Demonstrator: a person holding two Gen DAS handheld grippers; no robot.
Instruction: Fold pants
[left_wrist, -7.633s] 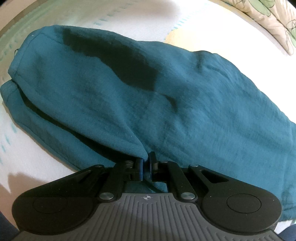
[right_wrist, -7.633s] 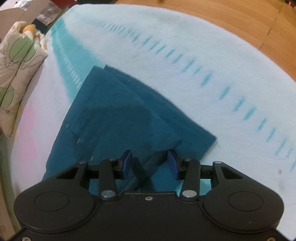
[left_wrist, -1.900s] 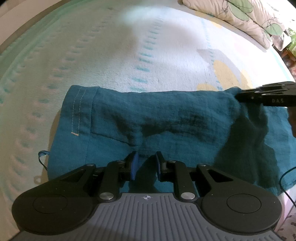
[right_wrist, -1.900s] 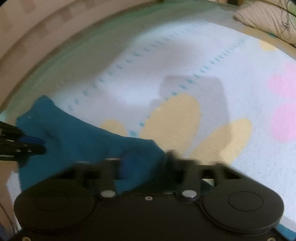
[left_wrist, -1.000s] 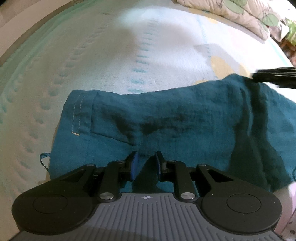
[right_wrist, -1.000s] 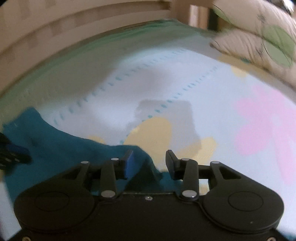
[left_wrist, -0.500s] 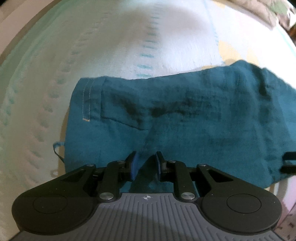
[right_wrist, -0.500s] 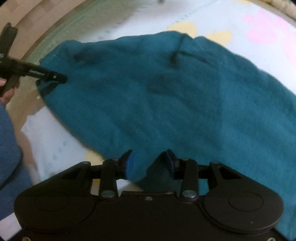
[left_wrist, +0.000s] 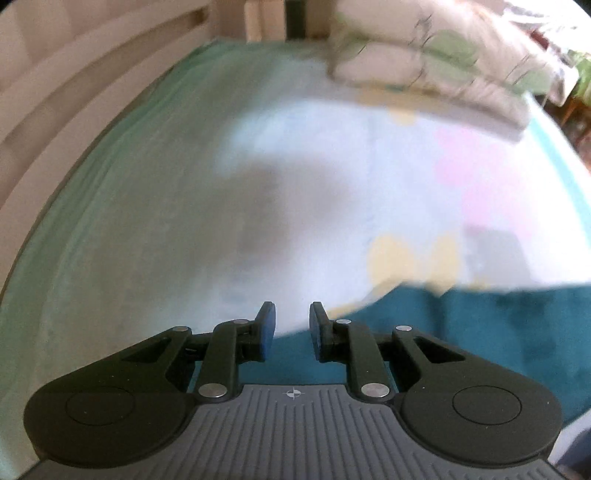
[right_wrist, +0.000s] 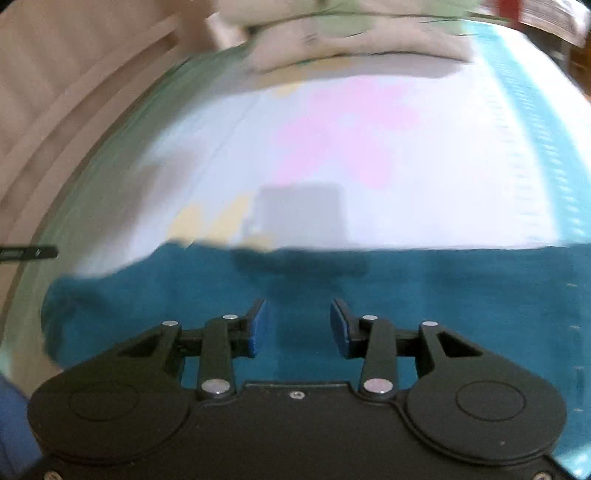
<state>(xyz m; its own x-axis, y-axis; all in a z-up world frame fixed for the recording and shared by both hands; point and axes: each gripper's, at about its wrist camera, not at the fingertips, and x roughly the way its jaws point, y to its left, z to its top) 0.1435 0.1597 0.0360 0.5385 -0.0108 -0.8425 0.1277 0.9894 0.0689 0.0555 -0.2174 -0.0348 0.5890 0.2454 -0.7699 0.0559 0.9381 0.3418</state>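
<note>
The left gripper (left_wrist: 291, 328) has its fingers (left_wrist: 266, 330) narrowly parted with nothing between them, above the near left edge of the pants (left_wrist: 480, 325). The right gripper (right_wrist: 297, 326) has its fingers (right_wrist: 341, 328) set wider, also empty, over the middle of the pants (right_wrist: 406, 295). The teal pants lie flat across the bed (right_wrist: 332, 129), on a pale sheet with pink and yellow patches. Pillows (left_wrist: 424, 62) sit at the far end. Both views are blurred. The left gripper's tip (right_wrist: 29, 253) shows at the right view's left edge.
</note>
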